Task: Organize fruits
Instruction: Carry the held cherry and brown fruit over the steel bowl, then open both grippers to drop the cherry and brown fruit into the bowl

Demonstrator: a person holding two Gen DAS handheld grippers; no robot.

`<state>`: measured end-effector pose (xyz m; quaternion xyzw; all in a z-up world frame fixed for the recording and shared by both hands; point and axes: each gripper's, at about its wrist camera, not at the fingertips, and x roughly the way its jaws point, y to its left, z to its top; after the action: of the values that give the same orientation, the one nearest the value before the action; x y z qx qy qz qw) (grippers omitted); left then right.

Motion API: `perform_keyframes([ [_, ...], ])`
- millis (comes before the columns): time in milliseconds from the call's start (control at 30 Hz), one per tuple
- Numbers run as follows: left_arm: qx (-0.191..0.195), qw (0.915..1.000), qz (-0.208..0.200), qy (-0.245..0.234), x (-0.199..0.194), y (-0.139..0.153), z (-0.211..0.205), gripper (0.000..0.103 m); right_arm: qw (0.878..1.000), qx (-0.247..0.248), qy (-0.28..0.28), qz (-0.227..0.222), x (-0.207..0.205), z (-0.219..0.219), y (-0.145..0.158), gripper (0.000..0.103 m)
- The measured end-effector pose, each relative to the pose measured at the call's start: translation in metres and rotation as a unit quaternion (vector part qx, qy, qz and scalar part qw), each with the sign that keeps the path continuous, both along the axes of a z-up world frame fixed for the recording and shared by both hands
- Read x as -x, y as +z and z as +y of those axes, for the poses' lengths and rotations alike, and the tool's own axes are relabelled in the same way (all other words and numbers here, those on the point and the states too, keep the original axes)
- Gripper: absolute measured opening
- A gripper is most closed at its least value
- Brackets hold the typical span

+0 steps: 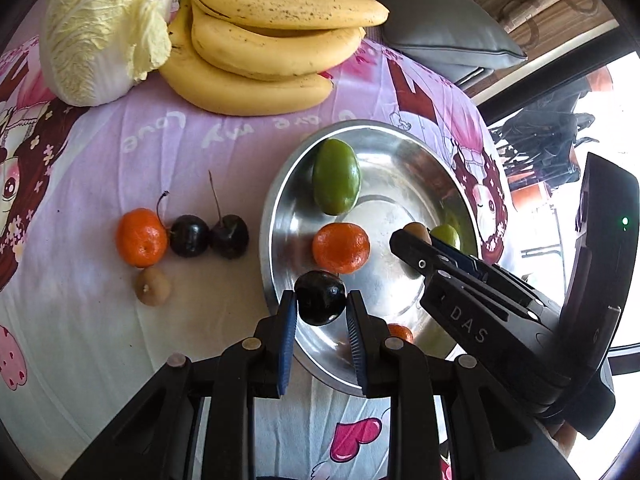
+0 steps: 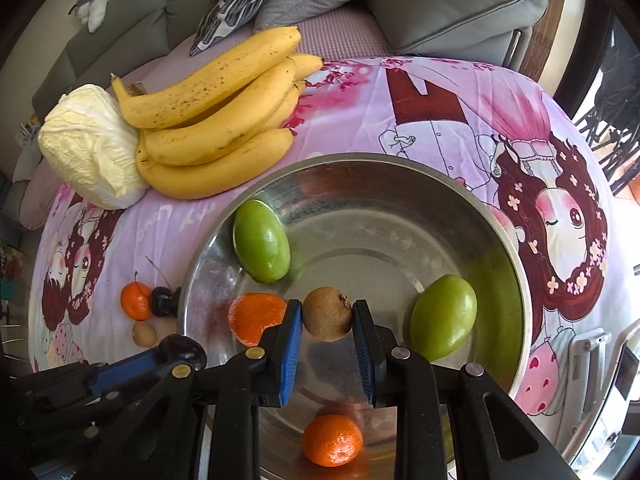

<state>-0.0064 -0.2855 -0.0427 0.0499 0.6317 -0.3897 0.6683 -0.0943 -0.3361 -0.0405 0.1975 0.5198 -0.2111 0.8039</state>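
Biggest risk here is crowding: both grippers hang over the same steel bowl (image 2: 516,240) at once, so a knock between them could shake a fruit loose. The left gripper (image 1: 321,312) has its blue pads pinched on a dark cherry (image 1: 320,298), right above the bowl's near rim, so a drop now could bounce it out onto the pink cloth (image 1: 100,320). The right gripper (image 2: 327,320) is clamped on a small brown fruit, probably a longan (image 2: 328,313), well inside the bowl. Both point steeply down. Two green fruits and two tangerines already sit inside; one tangerine (image 1: 141,237), two cherries and another longan wait on the cloth.
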Motion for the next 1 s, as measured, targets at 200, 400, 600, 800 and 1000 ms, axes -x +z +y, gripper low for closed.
perform_keyframes([
  [200,-0.017,0.9998,0.007,-0.002,0.003,-0.008,-0.002,0.026,1.0,-0.009,0.001,0.016,-0.002,0.0,-0.01,0.028],
  [400,-0.015,0.9999,0.009,-0.001,0.003,-0.007,-0.002,0.026,1.0,-0.015,-0.002,0.018,-0.001,0.0,-0.01,0.028],
  [600,-0.011,0.9999,0.004,0.005,0.001,-0.003,0.001,0.026,1.0,-0.016,-0.007,0.012,0.001,-0.001,-0.004,0.029],
  [800,-0.023,0.9987,-0.025,0.039,-0.013,0.005,0.018,0.045,1.0,-0.016,-0.005,0.002,0.002,0.004,0.005,0.029],
  [1000,-0.062,0.991,-0.059,0.103,-0.039,0.001,0.049,0.069,1.0,-0.016,0.01,-0.007,-0.002,0.015,0.012,0.058],
])
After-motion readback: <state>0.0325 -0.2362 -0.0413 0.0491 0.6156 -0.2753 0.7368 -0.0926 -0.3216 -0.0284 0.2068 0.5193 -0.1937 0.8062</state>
